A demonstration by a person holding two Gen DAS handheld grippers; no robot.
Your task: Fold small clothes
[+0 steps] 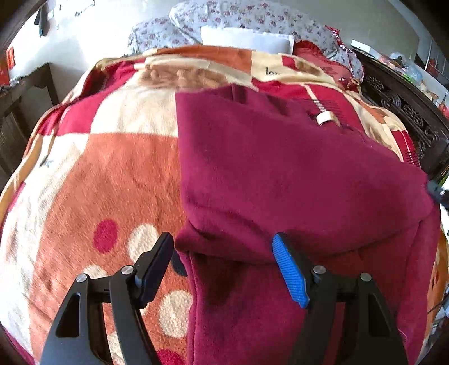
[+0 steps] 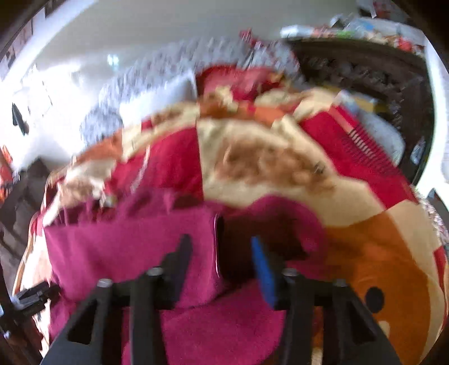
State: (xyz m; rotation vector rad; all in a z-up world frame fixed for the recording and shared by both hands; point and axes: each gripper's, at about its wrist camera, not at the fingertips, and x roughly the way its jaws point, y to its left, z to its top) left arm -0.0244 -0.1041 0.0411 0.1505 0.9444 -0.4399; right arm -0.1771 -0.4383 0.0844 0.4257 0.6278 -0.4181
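A dark red fleece garment (image 1: pixel 294 174) lies partly folded on a patterned blanket (image 1: pixel 112 174), with a small white tag (image 1: pixel 324 118) near its far edge. My left gripper (image 1: pixel 223 244) is open, its jaws straddling the garment's near left fold, holding nothing. In the blurred right wrist view the same garment (image 2: pixel 126 247) lies below my right gripper (image 2: pixel 221 244), which is open over a dark opening in the cloth. The left gripper's tip (image 2: pixel 33 294) shows at the far left of that view.
The blanket (image 2: pixel 364 238) covers a bed. Floral pillows (image 1: pixel 252 16) and a white pillow (image 1: pixel 247 39) lie at the head. A dark carved wooden bedside frame (image 1: pixel 407 118) stands on the right, with clutter behind it. A dark table (image 1: pixel 16 95) stands on the left.
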